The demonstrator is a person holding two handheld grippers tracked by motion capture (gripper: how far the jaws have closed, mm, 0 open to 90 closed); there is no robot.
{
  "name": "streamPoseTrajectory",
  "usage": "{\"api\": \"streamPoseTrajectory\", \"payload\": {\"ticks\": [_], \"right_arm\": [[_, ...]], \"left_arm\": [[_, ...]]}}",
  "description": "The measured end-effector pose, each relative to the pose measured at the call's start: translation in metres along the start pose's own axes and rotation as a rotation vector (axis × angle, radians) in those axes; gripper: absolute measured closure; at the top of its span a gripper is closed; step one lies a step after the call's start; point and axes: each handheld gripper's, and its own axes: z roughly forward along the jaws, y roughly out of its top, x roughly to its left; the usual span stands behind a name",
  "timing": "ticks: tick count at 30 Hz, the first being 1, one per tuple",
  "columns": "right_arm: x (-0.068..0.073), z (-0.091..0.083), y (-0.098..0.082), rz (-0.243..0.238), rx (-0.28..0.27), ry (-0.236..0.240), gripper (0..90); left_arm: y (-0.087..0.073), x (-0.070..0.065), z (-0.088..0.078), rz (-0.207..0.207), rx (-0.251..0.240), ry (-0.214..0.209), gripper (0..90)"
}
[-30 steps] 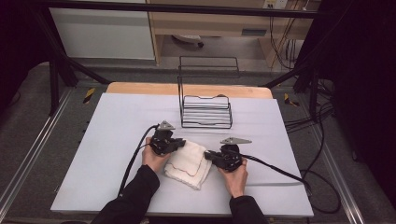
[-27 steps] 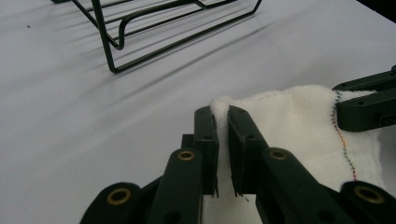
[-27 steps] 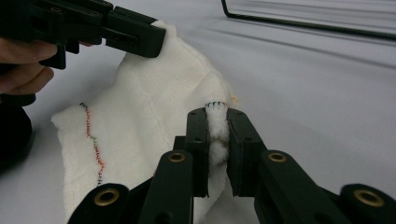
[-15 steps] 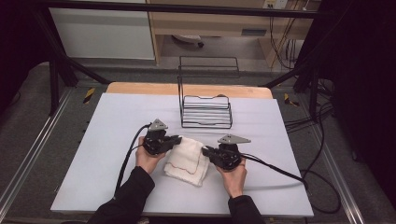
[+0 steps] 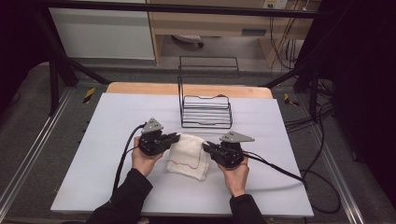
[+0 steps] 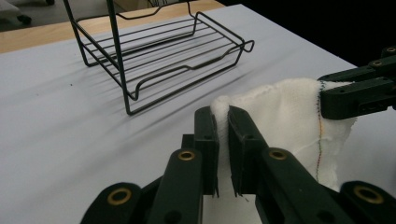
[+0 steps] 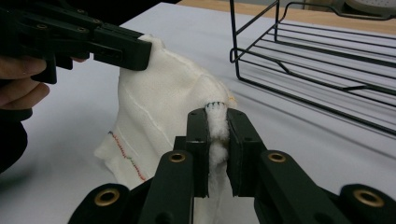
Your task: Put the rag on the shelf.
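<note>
The tabletop [image 5: 116,140], covered in pale grey-white, carries a black wire rack [image 5: 205,112] toward its far middle, and nearer the person a white cloth [image 5: 189,151] sits between the two hands, with its far edge lifted and its near part trailing down to the surface. The left hand-held gripper [image 5: 175,138] is clamped on the cloth's upper left corner, and in its own view a fold of fabric is pinched between the closed jaws; the right hand-held gripper [image 5: 206,147] is likewise clamped on the upper right corner, with a bunched edge showing dark stitching squeezed between its jaws. The cloth looks light, soft and limp, so I judge it will sag and fold wherever it is unsupported and will not hold a shape; the hemmed corners are the sensible holds, since a thicker seam gives the jaws something to bite and keeps the edge taut between them. Compared with a second ago the grippers stand a little wider apart on the same corners, and the cloth looks more stretched between them, while the rack has not moved
</note>
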Motion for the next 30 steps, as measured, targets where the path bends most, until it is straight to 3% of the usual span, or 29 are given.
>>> {"api": "streamPoseTrajectory", "payload": {"ticks": [30], "right_arm": [[0.008,-0.034,0.039,-0.092,-0.149,-0.019,80.6]], "left_arm": [[0.029,-0.017,-0.025,0.007,-0.182,0.016,82.8]]}}
